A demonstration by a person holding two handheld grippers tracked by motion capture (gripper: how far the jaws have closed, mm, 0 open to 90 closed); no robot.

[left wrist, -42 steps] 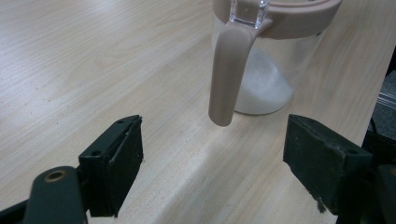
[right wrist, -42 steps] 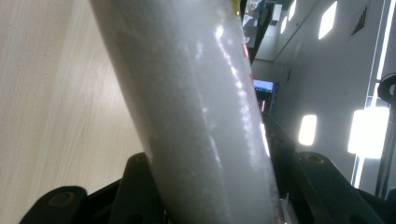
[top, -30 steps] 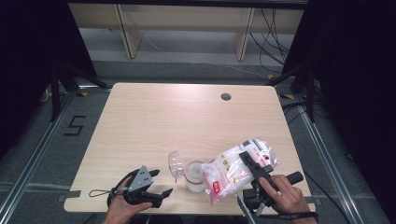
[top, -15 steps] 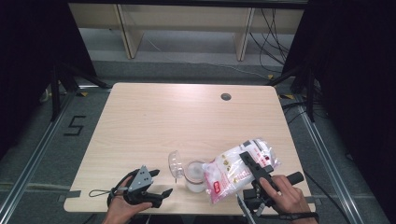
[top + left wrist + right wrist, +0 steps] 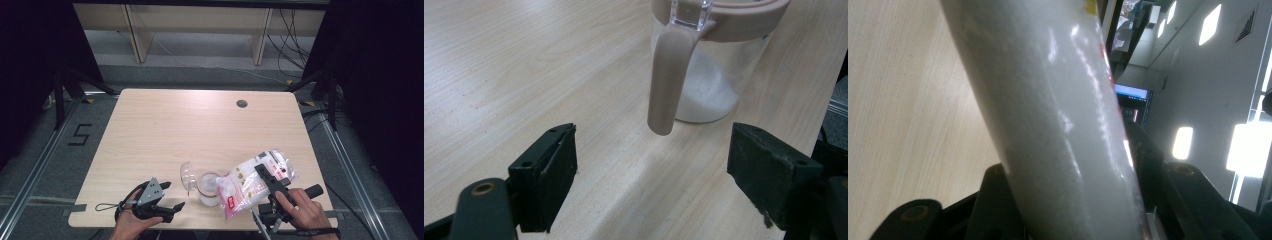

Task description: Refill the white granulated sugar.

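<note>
So there's one table (image 5: 165, 130), one jar (image 5: 208, 187) and one bag (image 5: 252, 180) on it, plus two grippers. The jar sits near the front edge with white powder in the bottom, lid flipped open. Left gripper (image 5: 651, 165) has its jaws wide apart, holding nothing, pointed at the jar's handle (image 5: 666, 80). Right gripper (image 5: 267, 176) is clamped on the bag, which tilts down toward the jar's mouth.

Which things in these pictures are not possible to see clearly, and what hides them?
- Jar, high view: the tilted bag covers its mouth on one side.
- Jar lid, left gripper view: cut off by the top edge.
- Bag print, right gripper view: too close, blurred.
- Right gripper jaws, right gripper view: the bag between them hides their pads.
</note>
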